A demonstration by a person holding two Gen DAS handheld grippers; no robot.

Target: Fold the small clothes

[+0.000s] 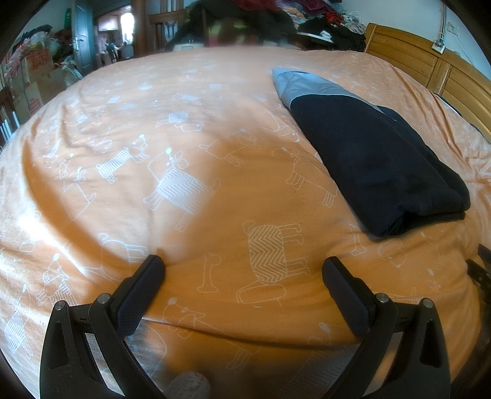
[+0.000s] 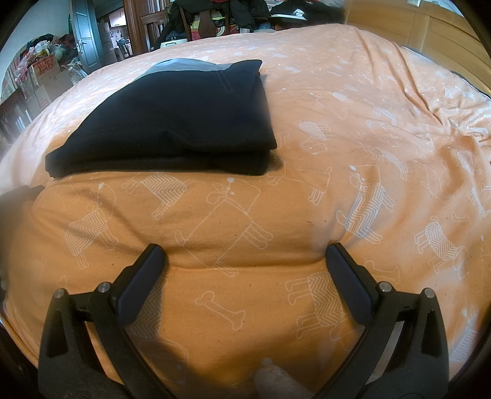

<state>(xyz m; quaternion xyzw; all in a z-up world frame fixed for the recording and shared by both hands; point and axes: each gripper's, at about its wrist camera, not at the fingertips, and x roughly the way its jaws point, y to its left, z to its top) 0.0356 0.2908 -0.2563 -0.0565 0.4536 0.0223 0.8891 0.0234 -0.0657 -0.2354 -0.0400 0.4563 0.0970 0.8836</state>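
— How will that folded dark garment point(image 2: 172, 122) handle?

— Soft and light, I'd judge, and limp: you take it by the thick folded edge nearest you. It lies toward the middle of the bed, its grey part point(image 1: 310, 84) on the far side.

— And your tongs?

— Your left gripper point(image 1: 242, 270) and right gripper point(image 2: 245, 257) both gape wide, holding nothing, low over the orange duvet point(image 2: 353, 129) near the bed's near edge.

— The room?

— The duvet is puffy and yielding. A wooden headboard point(image 1: 408, 55) stands right; heaped clothes point(image 1: 325, 18) lie beyond.

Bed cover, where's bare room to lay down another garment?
Left of the folded dark garment, the orange bed cover lies bare to its far edge. Right of it, toward the wooden headboard, also bare. Beyond the bed, clutter.
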